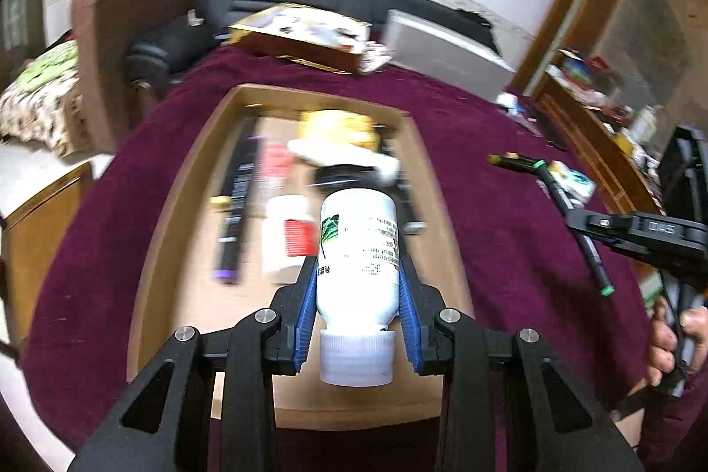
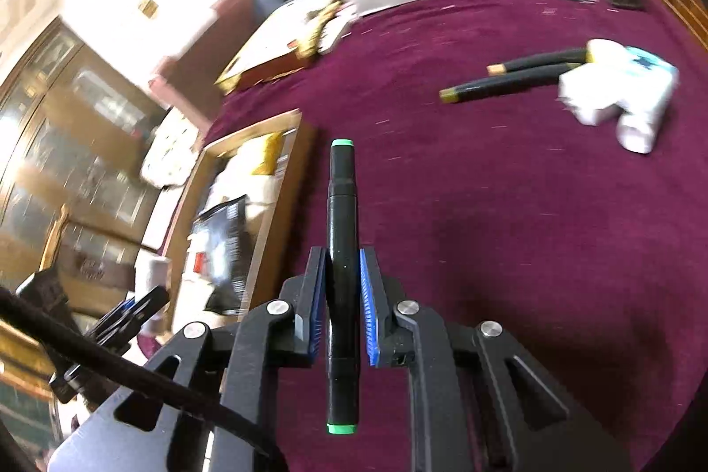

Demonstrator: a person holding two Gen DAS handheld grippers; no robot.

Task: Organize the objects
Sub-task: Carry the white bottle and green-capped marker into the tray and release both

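My left gripper (image 1: 359,264) is shut on a white bottle (image 1: 358,224), white cap toward the camera, above a shallow cardboard box (image 1: 177,206). In the box lie a black marker with purple ends (image 1: 234,206), a white bottle with a red label (image 1: 287,242), a yellow packet (image 1: 340,122) and other blurred items. My right gripper (image 2: 344,253) is shut on a black marker with green ends (image 2: 340,197), above the maroon cloth and right of the box (image 2: 283,180). From the left wrist view that gripper (image 1: 579,222) and its marker (image 1: 553,191) appear at the right.
Two black markers (image 2: 522,74) and white packets (image 2: 619,96) lie on the maroon cloth (image 2: 486,228) at the right. A flat gold-and-red box (image 1: 305,43) and a grey box (image 1: 442,51) stand at the far edge. A brown chair (image 1: 128,43) is at left. A hand (image 1: 668,339) holds the right gripper.
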